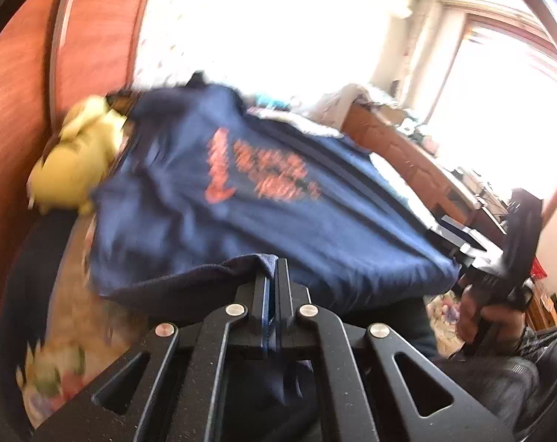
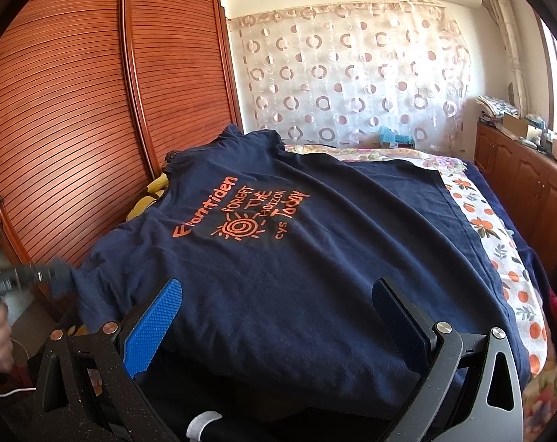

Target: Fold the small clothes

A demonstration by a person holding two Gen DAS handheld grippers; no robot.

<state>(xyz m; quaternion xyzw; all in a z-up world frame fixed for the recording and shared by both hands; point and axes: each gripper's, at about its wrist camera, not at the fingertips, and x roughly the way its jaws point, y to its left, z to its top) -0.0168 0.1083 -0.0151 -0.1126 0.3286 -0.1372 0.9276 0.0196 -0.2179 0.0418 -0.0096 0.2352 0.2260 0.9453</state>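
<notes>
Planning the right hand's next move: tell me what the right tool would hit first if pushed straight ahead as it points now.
Most likely the navy T-shirt. The right tool stands open just over the shirt's near part, angled down toward it, so the cloth comes first, though depth is uncertain.

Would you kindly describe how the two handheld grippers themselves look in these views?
Both are matte black, speckled linkage frames with triangular cut-outs and round silver pivot pins. The right gripper has flat paddle-shaped fingers; one pad is bright blue with a fine ribbed texture, the other looks black from here. The left gripper shows narrow black fingers with a blue strip between them. No sleeve is clearly visible.
</notes>
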